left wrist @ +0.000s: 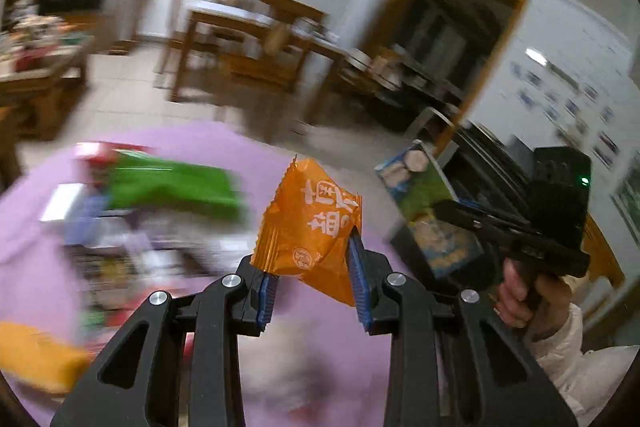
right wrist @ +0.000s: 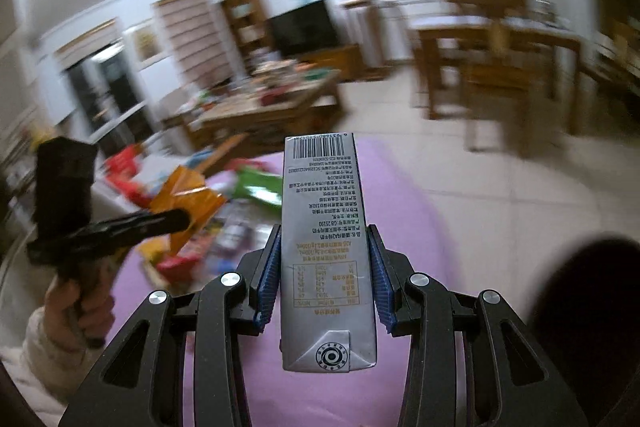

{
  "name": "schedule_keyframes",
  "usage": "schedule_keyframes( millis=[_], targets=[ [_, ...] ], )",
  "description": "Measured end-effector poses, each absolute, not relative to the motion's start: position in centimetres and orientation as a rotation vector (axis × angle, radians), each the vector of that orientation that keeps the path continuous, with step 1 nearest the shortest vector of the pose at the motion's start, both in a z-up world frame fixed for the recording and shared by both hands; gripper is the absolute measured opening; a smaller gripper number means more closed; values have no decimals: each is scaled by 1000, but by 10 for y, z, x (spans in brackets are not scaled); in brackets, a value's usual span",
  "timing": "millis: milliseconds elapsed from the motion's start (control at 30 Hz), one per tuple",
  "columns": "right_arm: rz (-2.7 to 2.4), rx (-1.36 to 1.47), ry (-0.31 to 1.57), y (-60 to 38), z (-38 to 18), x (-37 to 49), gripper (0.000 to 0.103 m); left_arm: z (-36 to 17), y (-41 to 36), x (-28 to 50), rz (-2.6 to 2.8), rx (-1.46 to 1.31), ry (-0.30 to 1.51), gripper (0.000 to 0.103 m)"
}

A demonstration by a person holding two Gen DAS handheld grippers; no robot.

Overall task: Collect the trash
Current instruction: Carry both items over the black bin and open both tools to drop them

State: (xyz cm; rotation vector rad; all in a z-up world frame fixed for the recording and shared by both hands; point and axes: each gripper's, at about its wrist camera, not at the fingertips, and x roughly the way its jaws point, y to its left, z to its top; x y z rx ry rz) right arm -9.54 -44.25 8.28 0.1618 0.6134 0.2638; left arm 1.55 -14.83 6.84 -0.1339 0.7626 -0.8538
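My left gripper (left wrist: 314,267) is shut on an orange snack wrapper (left wrist: 310,223) and holds it up above a purple mat (left wrist: 32,267). My right gripper (right wrist: 324,267) is shut on a silver drink carton (right wrist: 324,247), held upright between the blue pads over the same mat (right wrist: 400,211). In the left wrist view the right gripper (left wrist: 520,239) shows at the right with the carton (left wrist: 424,203) in it. In the right wrist view the left gripper (right wrist: 120,223) shows at the left with the orange wrapper (right wrist: 188,203). Several blurred wrappers (left wrist: 168,187) lie on the mat.
A cluttered wooden coffee table (right wrist: 264,103) stands beyond the mat. A wooden dining table with chairs (right wrist: 496,47) is at the back right. A TV (right wrist: 304,27) is against the far wall. A dark round thing (right wrist: 592,307) sits at the lower right.
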Motion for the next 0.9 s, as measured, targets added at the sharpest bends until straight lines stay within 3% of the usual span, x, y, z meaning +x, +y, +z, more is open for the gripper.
schedule_keyframes(
  millis=[300,633,767,833,900],
  targets=[
    [-98,258,679,-590,25,-172,40,30,-348,-13,-1137,26,899,32],
    [-153,318,761,-626,-32,-189,42,-1,-429,-40,-1164,190,969,36],
    [-164,328,770,-623,-29,-188,50,2,-429,-45,-1137,221,948,65],
    [-175,329,749,-623,-23,-187,68,6,-422,-47,-1127,232,924,67],
    [-182,319,737,-620,-16,-184,70,11,-414,-49,-1121,238,908,73]
  ],
)
